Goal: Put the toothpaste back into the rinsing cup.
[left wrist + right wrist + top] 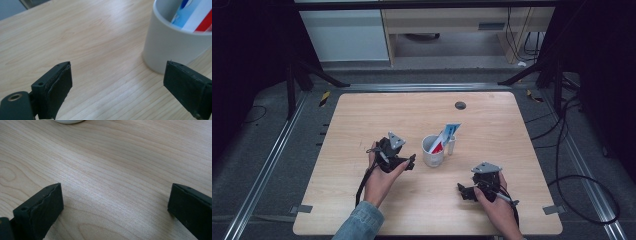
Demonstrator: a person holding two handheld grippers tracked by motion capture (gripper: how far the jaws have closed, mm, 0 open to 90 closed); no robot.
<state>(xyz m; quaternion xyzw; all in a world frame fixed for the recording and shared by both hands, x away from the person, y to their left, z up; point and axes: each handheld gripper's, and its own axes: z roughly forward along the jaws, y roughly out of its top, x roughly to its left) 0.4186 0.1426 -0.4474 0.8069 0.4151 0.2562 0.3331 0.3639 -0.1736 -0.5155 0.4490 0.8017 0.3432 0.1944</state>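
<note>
The wooden worktop [362, 115] carries a white mug [432, 151] near its middle, with a red, white and blue tube [446, 136] leaning out of it. The left tongs [409, 162] sit just beside the mug, jaws apart and empty; the right tongs [462, 191] rest nearer the person, also apart and holding nothing. I'd judge this the approach: next, the left tongs must close in on the mug or tube. The left gripper view shows the mug wall [165, 45] close by; the right gripper view catches just its base [68, 121].
</note>
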